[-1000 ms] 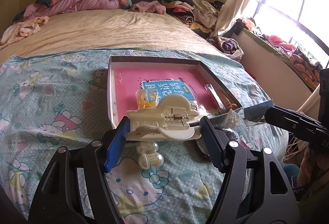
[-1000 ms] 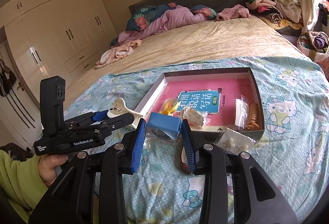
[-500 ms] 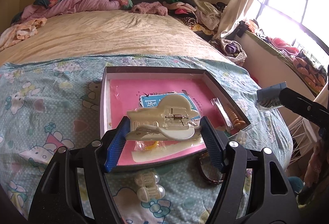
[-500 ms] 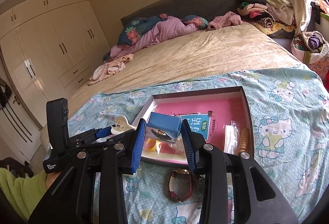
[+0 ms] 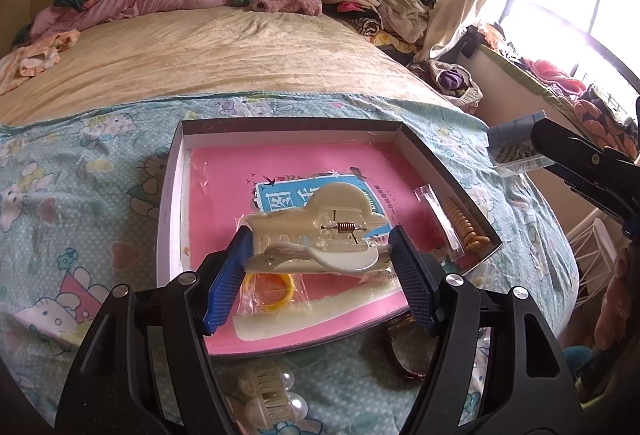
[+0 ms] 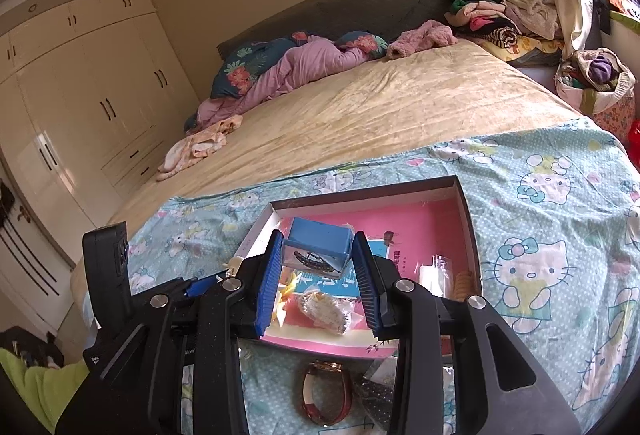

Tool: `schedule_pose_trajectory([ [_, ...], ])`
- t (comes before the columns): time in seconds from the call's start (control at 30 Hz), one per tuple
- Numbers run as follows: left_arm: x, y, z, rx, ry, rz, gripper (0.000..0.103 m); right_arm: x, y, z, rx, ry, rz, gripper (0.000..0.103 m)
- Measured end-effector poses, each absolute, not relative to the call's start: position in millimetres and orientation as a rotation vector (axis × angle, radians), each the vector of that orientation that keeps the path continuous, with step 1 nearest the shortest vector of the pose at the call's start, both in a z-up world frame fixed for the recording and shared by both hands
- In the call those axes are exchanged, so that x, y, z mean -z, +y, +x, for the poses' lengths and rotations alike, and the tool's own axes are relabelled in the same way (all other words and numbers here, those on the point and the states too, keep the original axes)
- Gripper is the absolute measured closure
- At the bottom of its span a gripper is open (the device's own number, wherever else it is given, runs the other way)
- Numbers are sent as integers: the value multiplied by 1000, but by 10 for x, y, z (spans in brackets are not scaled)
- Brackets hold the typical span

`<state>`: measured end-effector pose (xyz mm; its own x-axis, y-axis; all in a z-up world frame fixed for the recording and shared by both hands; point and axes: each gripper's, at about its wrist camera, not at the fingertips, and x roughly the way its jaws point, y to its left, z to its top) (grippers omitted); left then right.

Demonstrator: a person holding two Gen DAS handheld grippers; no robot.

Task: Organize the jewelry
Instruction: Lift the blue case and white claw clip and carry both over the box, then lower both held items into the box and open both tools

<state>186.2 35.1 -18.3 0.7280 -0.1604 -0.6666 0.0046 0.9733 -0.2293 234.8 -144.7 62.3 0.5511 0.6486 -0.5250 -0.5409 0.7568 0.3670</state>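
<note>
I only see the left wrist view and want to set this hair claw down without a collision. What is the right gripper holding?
Observer: The right gripper is shut on a small blue-lidded box, jaws flat against its sides.
Operator: Where is it relative to the tray?
Observer: In its own view it lines up over the tray's near half, above a bagged pale beaded piece.
Operator: Anything in front of the tray?
Observer: A red-strapped watch lies on the blanket, just short of the near edge.

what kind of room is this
Most likely a lived-in bedroom: a large bed with a pillow against its headboard, built-in wardrobes along one wall, and clothes piled by the window.
</note>
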Motion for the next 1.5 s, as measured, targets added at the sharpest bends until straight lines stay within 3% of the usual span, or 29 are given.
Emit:
schedule_pose_trajectory([
  [1.5,689,50,2145,100,872,-176,41,306,-1231,2749,-596,896,16,69],
])
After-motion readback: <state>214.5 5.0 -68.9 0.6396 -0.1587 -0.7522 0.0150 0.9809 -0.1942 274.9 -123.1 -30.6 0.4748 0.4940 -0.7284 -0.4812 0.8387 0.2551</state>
